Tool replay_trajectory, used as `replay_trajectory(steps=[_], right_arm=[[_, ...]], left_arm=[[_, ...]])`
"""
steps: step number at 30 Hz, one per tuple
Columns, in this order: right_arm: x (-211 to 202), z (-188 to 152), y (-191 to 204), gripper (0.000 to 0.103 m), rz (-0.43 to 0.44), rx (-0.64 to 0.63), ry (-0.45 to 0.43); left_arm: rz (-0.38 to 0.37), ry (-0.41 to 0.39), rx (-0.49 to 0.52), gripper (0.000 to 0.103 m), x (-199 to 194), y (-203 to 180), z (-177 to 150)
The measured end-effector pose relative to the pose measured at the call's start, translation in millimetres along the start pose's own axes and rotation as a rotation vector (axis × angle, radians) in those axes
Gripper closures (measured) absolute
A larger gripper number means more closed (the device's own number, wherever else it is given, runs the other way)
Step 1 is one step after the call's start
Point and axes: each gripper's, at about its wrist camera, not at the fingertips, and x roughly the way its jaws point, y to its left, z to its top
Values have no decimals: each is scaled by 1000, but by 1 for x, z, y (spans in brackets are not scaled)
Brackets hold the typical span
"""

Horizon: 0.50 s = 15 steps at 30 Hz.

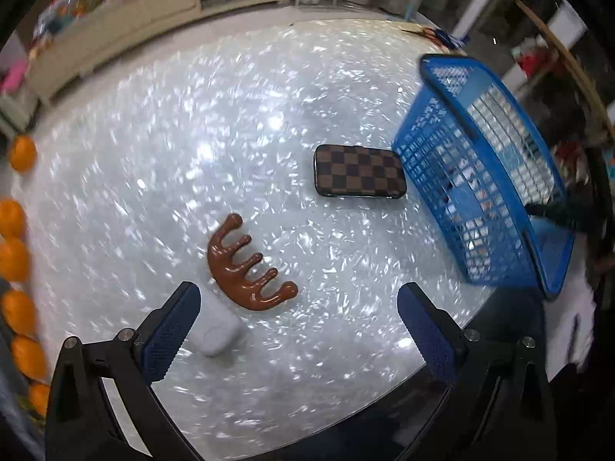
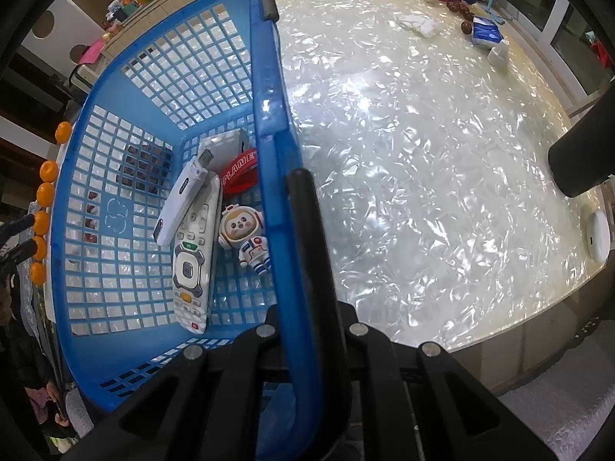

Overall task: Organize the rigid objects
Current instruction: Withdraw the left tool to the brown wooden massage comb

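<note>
Pearly, crinkled sheen covers the whole worktop (image 1: 238,123), and I read my left tool (image 1: 299,330) as wide open above it, its blue textured pads (image 1: 169,338) clasping nothing. Just beyond lies a glossy brown wooden comb (image 1: 246,269) with fat rounded teeth, a smooth white case (image 1: 217,332) touching its near edge, and farther off a flat checkered brown case (image 1: 359,175) beside the blue lattice basket (image 1: 476,176). My right tool (image 2: 298,307) is clamped on the basket's thick plastic rim. Inside rest a long white remote (image 2: 194,257), a slim white stick (image 2: 180,203) across it, a small astronaut figurine (image 2: 246,240) and a red band (image 2: 240,176)
</note>
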Motion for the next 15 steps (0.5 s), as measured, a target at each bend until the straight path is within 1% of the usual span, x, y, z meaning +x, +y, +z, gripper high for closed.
replay_trajectory(steps=[1,7,11,15], right_arm=[[0,0,1,95,-2,-2,1],[0,-1,1,95,-6,-4,4],[0,0,1,95,-7,-3,5],[0,-1,1,95,-9,-5,5]], left_arm=[[-13,4,-23,0,5,5,-1],[-17,29,-98,0,34,23,-2],[-13,62,-119,0,52,30,-4],[-11,72,-148,0,65,38,-5]])
